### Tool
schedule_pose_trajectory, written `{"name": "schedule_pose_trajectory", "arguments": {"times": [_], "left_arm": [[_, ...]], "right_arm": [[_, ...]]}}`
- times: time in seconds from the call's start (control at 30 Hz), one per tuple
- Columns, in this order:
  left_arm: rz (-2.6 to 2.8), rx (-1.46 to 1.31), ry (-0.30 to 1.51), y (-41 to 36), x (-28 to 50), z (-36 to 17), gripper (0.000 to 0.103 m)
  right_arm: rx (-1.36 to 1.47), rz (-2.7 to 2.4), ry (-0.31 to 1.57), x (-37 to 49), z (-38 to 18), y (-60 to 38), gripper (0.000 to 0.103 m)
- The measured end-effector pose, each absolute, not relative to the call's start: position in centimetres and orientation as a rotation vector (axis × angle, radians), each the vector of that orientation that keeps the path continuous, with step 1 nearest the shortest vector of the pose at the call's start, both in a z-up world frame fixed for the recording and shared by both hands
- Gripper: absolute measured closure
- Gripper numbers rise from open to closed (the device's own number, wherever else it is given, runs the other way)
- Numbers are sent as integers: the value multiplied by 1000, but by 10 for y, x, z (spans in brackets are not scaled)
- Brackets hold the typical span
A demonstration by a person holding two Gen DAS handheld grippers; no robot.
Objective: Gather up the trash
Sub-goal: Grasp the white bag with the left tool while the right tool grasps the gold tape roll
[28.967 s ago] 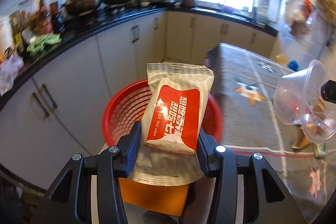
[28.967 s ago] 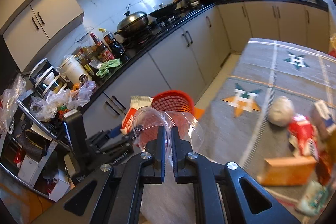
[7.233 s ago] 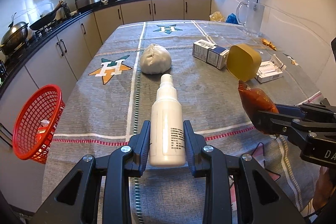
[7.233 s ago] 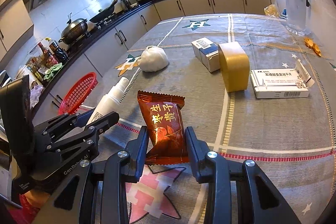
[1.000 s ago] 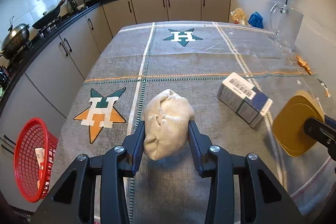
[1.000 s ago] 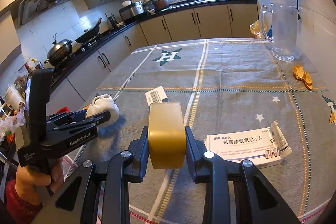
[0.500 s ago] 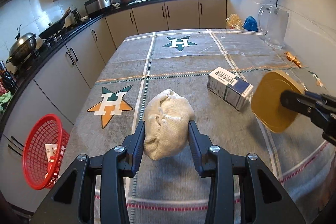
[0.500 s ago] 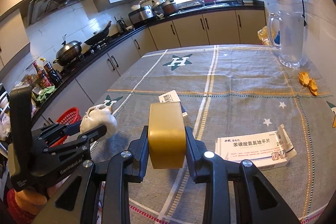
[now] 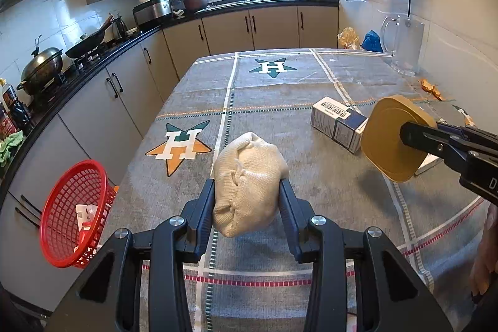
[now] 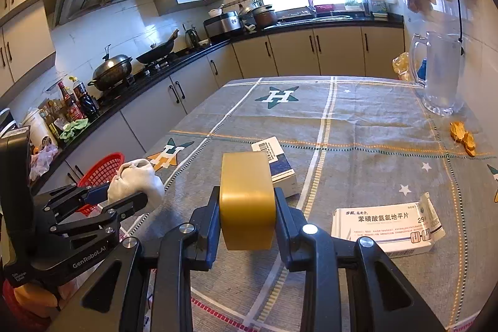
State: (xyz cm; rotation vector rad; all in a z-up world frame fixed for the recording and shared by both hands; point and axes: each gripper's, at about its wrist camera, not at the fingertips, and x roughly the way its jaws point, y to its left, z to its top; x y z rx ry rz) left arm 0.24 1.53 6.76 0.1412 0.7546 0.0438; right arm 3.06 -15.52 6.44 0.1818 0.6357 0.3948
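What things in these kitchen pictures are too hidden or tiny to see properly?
- Red basket, left wrist view: its mesh wall hides most of what lies inside; in the right wrist view the left gripper covers it.
- Blue-and-white box: the gold container hides one end, and its print is too small to read.
- Beige cloth bundle: whatever it wraps is covered.
- Person: only a hand, cut off by the left wrist view's right edge.

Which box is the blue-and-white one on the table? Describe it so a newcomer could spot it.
Start at the grey table with the star-and-H cloth. Near its middle, just beyond the gold container in the right gripper, lies the blue-and-white box. Unlike the flat white medicine box with black Chinese print lying nearer on the right, it has a dark blue face and a barcode on its end.
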Motion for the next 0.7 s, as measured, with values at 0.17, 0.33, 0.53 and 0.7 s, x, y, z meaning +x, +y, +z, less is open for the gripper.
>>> {"name": "schedule_pose_trajectory", "arguments": {"times": [0.17, 0.33, 0.53, 0.7], "left_arm": [[43, 134, 748, 19, -3, 68, 65], [44, 128, 738, 23, -11, 71, 65], [43, 112, 727, 31, -21, 73, 65], [43, 97, 722, 38, -28, 73, 65]], "right_arm": [[172, 391, 625, 30, 66, -152, 70], [170, 389, 642, 25, 65, -145, 70], [206, 410, 653, 8, 65, -139, 70], [229, 435, 666, -5, 66, -132, 70]]}}
